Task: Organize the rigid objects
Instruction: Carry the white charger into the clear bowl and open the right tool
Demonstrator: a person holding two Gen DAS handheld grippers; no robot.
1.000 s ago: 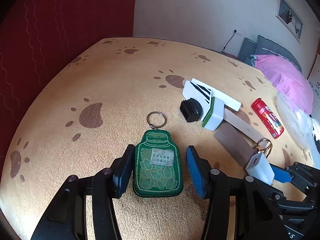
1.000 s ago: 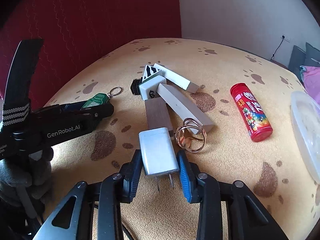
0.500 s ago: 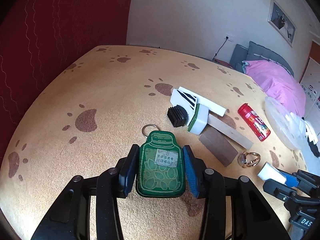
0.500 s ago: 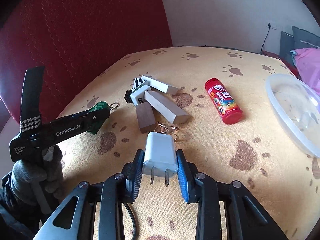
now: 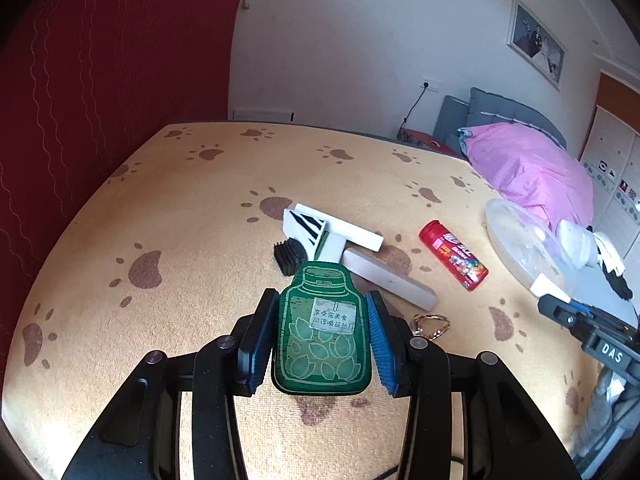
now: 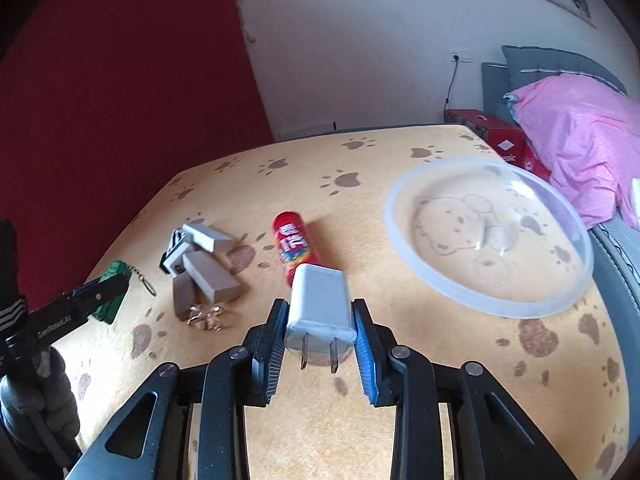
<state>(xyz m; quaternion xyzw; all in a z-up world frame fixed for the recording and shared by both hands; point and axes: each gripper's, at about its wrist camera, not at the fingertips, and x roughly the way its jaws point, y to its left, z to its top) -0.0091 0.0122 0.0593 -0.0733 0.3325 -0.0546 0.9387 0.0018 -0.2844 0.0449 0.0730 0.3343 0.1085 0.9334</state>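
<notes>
Both hands are loaded. The left gripper [image 5: 322,338] is clamped on a flat green jar-shaped keychain tag [image 5: 321,332], pads pressed to its two long edges, its long axis running straight out along the fingers with the jar's lid end pointing away, toward the top of the left wrist view. The right gripper [image 6: 320,338] is closed tight on a white plug adapter [image 6: 320,306], pinched by its sides, prongs pointing back toward the camera and its body reaching forward. What matters next, I'd say, is the clear plastic bowl [image 6: 404,256]: in the right wrist view it sits up and to the right of the adapter, near and unobstructed, while in the left wrist view the bowl [image 5: 504,236] lies far off at the right edge, beyond the red candy tube [image 5: 454,255] and the heap of white and brown blocks [image 5: 384,278]. The right hand is plainly the nearer one, so I'd expect the adapter to go in first. Everything rests on the yellow paw-print cloth [image 6: 280,184].
</notes>
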